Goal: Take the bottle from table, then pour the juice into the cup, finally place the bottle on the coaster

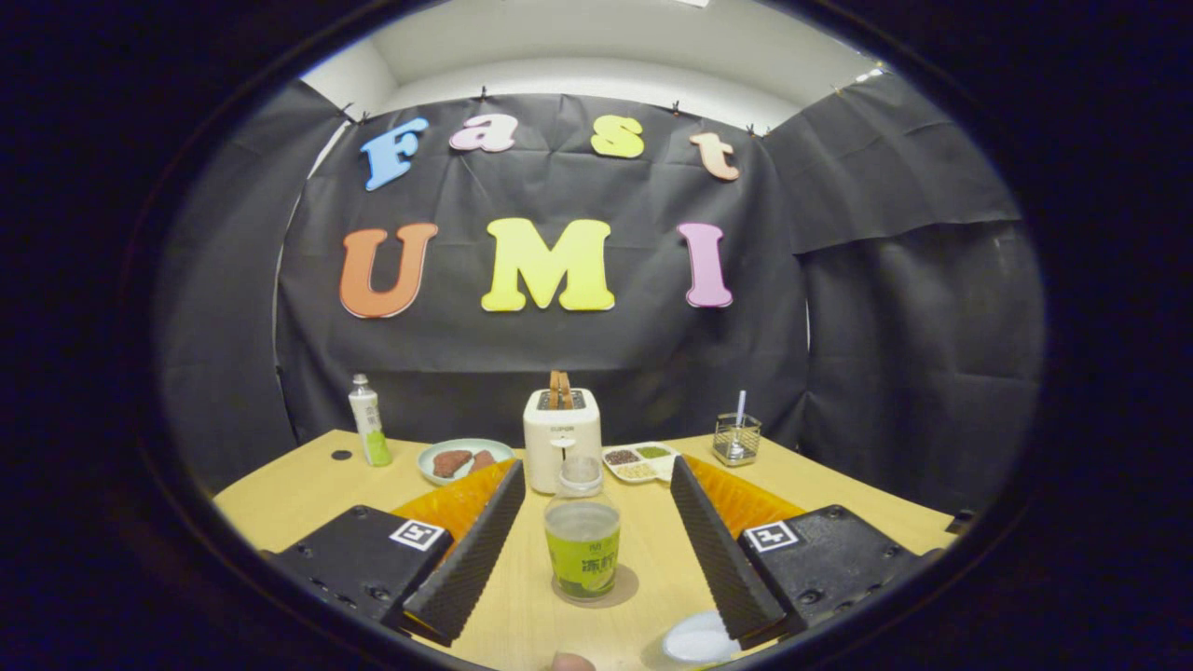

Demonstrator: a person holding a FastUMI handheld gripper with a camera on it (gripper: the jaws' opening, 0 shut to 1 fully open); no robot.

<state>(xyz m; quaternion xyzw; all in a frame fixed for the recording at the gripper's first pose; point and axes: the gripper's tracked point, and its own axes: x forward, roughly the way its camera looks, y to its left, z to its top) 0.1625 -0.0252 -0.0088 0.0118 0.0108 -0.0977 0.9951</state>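
Observation:
A small clear bottle [582,540] with a green label and pale juice stands upright on a round brown coaster [626,587] on the wooden table [298,494]. It sits between the two fingers of my gripper [595,469], which is open, with a gap on each side of the bottle. Neither finger touches it. A white cup [697,641] shows close in, by the base of the right finger, partly hidden by it.
Beyond the bottle stand a white toaster [561,433] with bread in it, a plate of food [464,459] and a sectioned dish [641,459]. A taller white and green bottle [369,421] is at the far left, a wire holder [736,438] at the far right.

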